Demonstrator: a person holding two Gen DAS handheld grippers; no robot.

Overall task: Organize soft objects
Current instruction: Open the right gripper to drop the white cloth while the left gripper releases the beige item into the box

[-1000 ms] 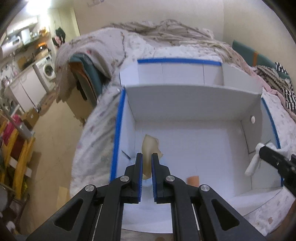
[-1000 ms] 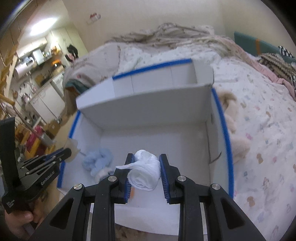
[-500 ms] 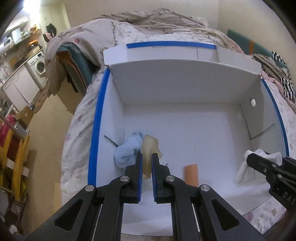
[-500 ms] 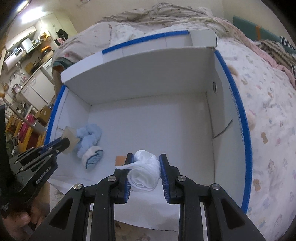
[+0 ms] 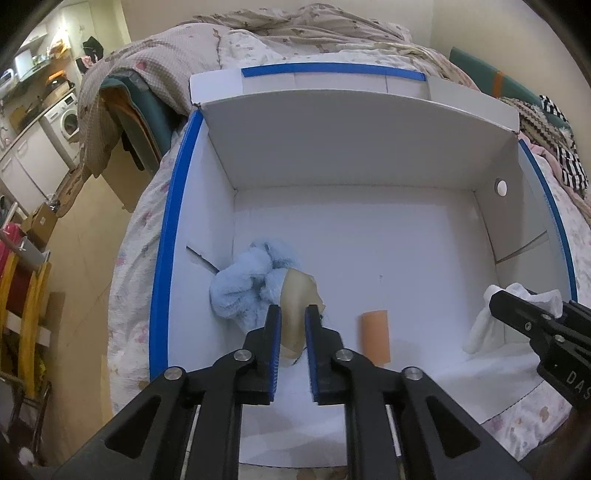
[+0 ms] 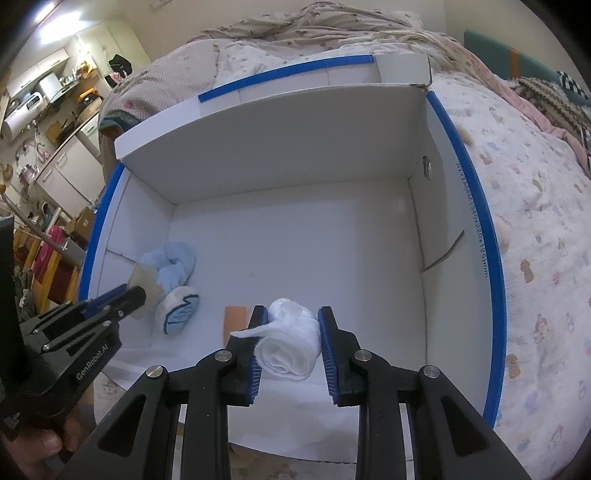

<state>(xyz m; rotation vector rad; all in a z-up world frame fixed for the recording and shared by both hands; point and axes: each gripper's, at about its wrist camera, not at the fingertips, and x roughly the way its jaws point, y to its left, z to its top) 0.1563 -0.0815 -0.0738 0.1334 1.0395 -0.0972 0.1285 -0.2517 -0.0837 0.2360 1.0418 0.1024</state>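
Note:
A white box (image 5: 369, 177) with blue-taped rims lies open on the bed; it also shows in the right wrist view (image 6: 280, 155). My left gripper (image 5: 292, 314) is shut on a beige soft item (image 5: 297, 295) above the box's left front corner, over a fluffy light blue sock bundle (image 5: 243, 288). My right gripper (image 6: 291, 314) is shut on a rolled white cloth (image 6: 290, 341) above the box's front right floor. The blue bundle (image 6: 173, 267) and a blue-soled piece (image 6: 179, 312) lie at the left in the right wrist view.
An orange rectangle (image 5: 375, 336) lies on the box floor near the front. The bed (image 6: 535, 258) with patterned sheet surrounds the box. A rumpled blanket (image 5: 295, 29) lies behind. Floor, kitchen units and a washing machine (image 5: 68, 118) are at the left.
Both grippers have moved forward and down over the box with their loads. The blue bundle and the orange rectangle have come fully into the left view.

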